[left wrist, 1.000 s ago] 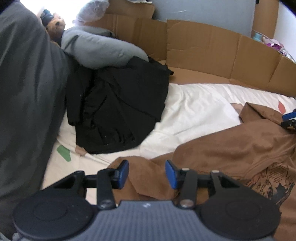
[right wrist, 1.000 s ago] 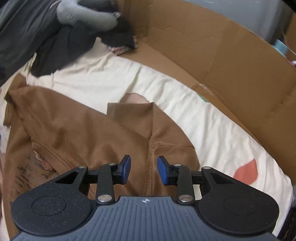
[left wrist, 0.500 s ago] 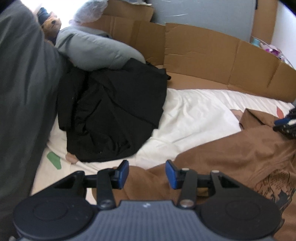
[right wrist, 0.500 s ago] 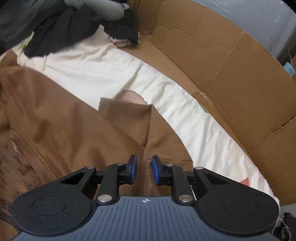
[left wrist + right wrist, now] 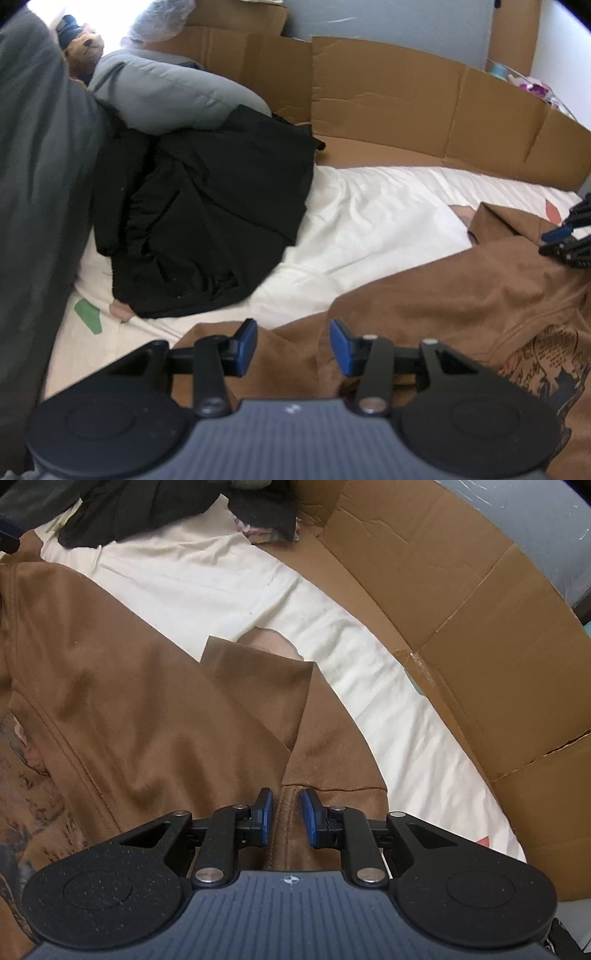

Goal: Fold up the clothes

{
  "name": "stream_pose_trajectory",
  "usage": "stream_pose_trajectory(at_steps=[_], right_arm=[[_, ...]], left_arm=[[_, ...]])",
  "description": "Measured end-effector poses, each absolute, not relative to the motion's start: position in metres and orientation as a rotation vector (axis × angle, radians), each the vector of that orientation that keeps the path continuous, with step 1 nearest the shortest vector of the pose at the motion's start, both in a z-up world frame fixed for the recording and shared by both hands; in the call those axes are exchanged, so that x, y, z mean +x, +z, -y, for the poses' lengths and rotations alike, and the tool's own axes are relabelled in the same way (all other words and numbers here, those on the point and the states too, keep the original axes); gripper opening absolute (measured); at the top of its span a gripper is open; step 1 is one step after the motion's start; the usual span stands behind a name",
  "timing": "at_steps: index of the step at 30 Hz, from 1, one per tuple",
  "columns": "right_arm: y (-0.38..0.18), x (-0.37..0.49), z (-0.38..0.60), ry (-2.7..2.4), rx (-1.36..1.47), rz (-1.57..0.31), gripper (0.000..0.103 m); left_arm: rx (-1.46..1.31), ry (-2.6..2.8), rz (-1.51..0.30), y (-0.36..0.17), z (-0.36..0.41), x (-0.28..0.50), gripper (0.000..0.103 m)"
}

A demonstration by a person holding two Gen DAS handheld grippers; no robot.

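Observation:
A brown shirt [image 5: 443, 295] with a dark print lies spread on the white sheet [image 5: 369, 229]. My left gripper [image 5: 293, 345] hovers open over its near-left sleeve edge, and the pads touch no cloth. In the right wrist view the same shirt [image 5: 147, 720] shows a sleeve with its cuff folded back. My right gripper [image 5: 286, 818] has narrow jaws with a raised ridge of the shoulder seam pinched between the blue pads. That right gripper [image 5: 569, 240] also shows at the right edge of the left wrist view.
A black garment [image 5: 207, 221] lies crumpled at the back left under a grey cushion [image 5: 166, 99], with a teddy bear [image 5: 83, 48] behind. Cardboard walls [image 5: 461, 590] ring the sheet. A person's grey clothing [image 5: 33, 184] fills the left edge.
The right gripper sank onto the shirt, rolled a little, and its jaws drew together around the seam ridge. The left gripper stayed open and barely shifted.

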State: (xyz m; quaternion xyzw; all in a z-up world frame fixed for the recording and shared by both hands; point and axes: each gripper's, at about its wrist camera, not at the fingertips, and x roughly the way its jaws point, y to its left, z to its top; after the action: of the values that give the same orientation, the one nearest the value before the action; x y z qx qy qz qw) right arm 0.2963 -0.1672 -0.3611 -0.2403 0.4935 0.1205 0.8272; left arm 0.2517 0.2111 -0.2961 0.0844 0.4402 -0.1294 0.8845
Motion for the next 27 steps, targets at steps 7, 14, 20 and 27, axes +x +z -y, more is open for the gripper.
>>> stream_pose_trajectory(at_steps=[7,14,20,27], right_arm=[[-0.364,0.293,0.171,0.272,-0.544,-1.04,0.007],[-0.347,0.291,0.188,0.215,-0.491,-1.004,0.006],[-0.336,0.289,0.209,0.161,-0.46,-0.991,0.006],[-0.333,0.291,0.235,0.093,-0.422,-0.989,0.005]], left_arm=[[0.241,-0.332,-0.929,-0.295,-0.21,0.25,0.047],[0.379,-0.441,-0.939,-0.291,-0.205,0.249,0.046],[0.518,-0.545,-0.958,-0.291,-0.198,0.251,0.041],[0.646,-0.608,-0.985,-0.298,-0.194,0.251,0.04]])
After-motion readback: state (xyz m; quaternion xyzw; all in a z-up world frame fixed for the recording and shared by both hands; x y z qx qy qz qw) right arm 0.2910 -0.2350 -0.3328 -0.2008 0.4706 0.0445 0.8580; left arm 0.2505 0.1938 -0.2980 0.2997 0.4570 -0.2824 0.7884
